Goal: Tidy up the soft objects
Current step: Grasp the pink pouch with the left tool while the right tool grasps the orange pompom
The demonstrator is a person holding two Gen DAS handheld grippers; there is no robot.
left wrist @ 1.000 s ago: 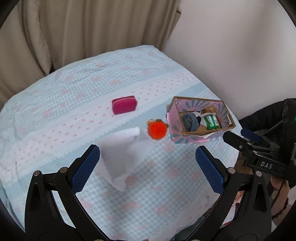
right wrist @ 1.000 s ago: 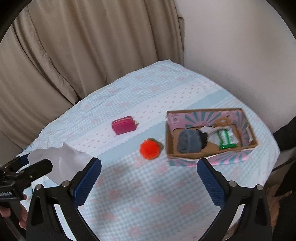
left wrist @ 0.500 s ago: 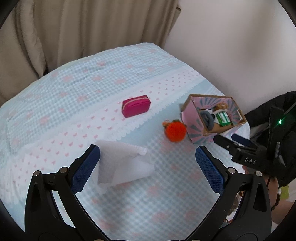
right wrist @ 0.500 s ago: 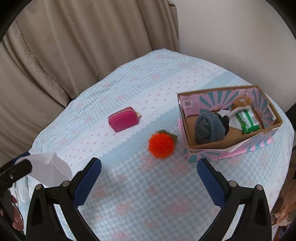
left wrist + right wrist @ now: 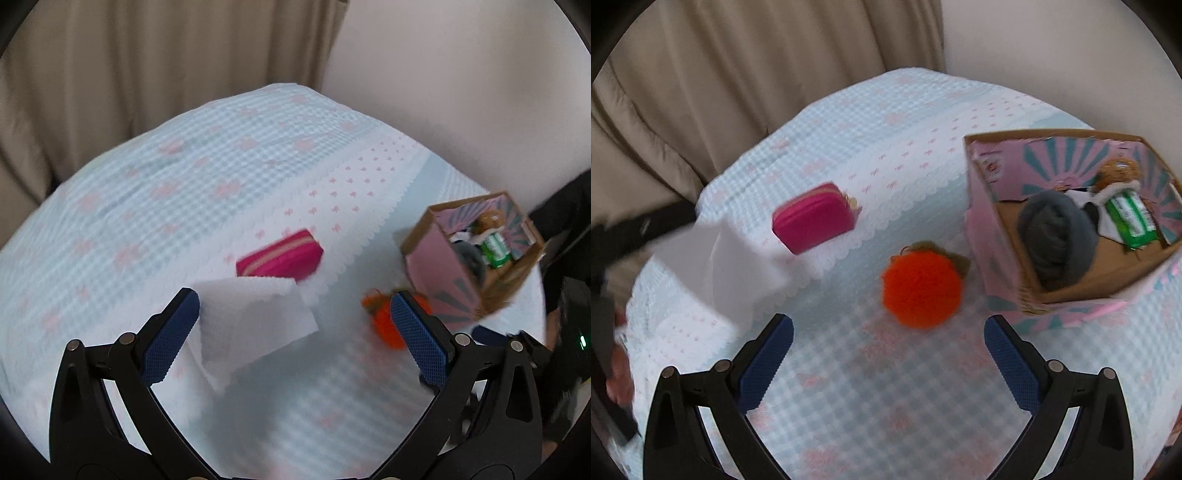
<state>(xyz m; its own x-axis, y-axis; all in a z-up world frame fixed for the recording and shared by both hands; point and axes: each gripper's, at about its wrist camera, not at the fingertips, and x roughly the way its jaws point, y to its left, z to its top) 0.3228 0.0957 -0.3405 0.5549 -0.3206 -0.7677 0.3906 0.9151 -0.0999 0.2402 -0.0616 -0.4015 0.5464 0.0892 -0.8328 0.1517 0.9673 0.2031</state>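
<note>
Pompom (image 5: 921, 290): light, fluffy, squashy; best pinched across the middle. Right gripper (image 5: 888, 363) spread, empty. Left gripper (image 5: 295, 336) spread, tissue (image 5: 255, 325) near.

Beige curtain (image 5: 768, 85) hangs behind the checked tablecloth (image 5: 886, 387).

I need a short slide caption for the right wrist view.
Open right gripper nears orange pom-pom beside cardboard box.
</note>
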